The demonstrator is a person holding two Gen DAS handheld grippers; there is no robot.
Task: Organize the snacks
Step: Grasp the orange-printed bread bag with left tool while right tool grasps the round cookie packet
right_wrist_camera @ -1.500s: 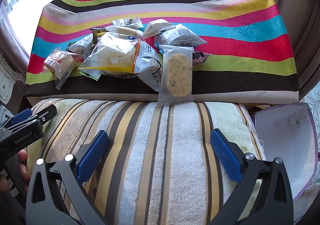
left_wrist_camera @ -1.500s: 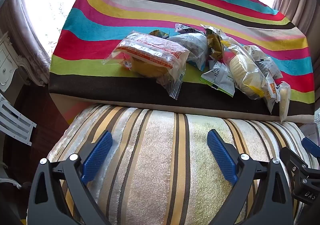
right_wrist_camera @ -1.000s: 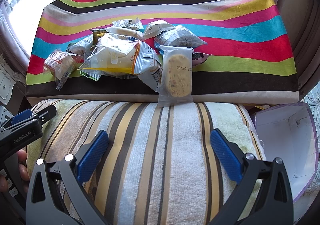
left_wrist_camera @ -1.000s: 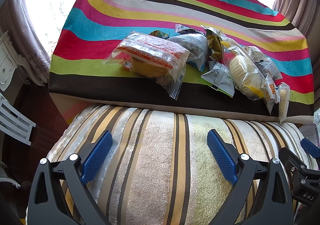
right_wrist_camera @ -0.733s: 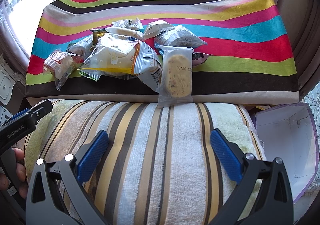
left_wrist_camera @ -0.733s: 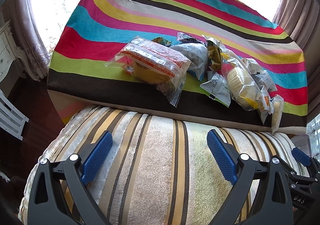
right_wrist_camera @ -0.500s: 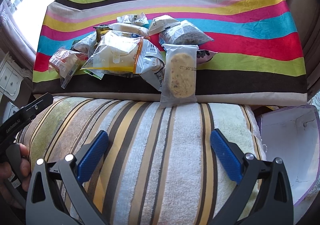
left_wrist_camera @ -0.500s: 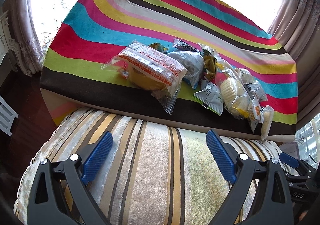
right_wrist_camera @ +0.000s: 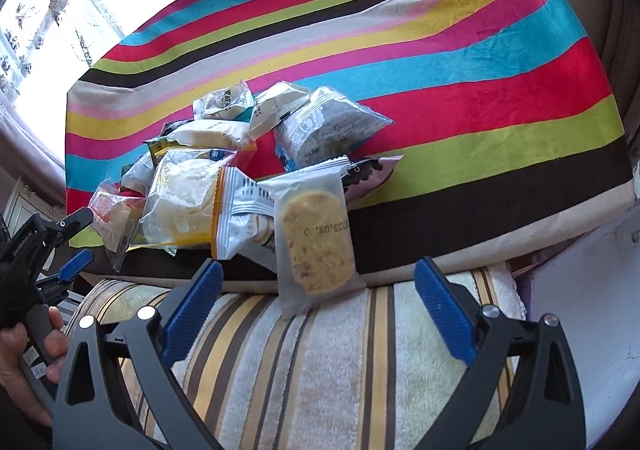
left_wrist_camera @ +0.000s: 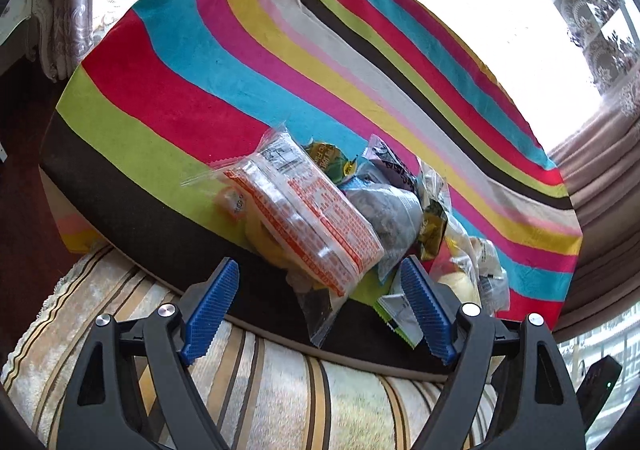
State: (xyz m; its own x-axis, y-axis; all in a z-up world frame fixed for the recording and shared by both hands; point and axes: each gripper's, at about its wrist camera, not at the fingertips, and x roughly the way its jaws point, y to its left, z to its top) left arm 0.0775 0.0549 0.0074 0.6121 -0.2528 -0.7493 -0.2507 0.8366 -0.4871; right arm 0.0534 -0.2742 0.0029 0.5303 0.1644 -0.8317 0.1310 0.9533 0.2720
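A pile of snack packets lies near the front edge of the table under a bright striped cloth [left_wrist_camera: 192, 62]. My left gripper [left_wrist_camera: 316, 290] hovers low over that edge, its jaws closing. The tail of a clear packet with orange print [left_wrist_camera: 312, 218] shows between its blue pads without touching them. My right gripper [right_wrist_camera: 318, 270] is also closing. A frosted packet with a round cookie [right_wrist_camera: 316, 242] hangs over the table edge between its pads, untouched. A white bun packet [right_wrist_camera: 184, 198] and a dark grey packet [right_wrist_camera: 324, 126] lie behind it.
A towel-covered cushion with brown and yellow stripes [right_wrist_camera: 340, 350] sits just below both grippers, against the table front. An open white box with purple trim [right_wrist_camera: 580, 310] stands at the right. A hand [right_wrist_camera: 24, 362] holds the left gripper [right_wrist_camera: 60, 246] at the left.
Both grippers have moved forward to the table edge, so the packets look larger. The left view has rolled and tilts the table. Both pairs of pads stand a little closer together.
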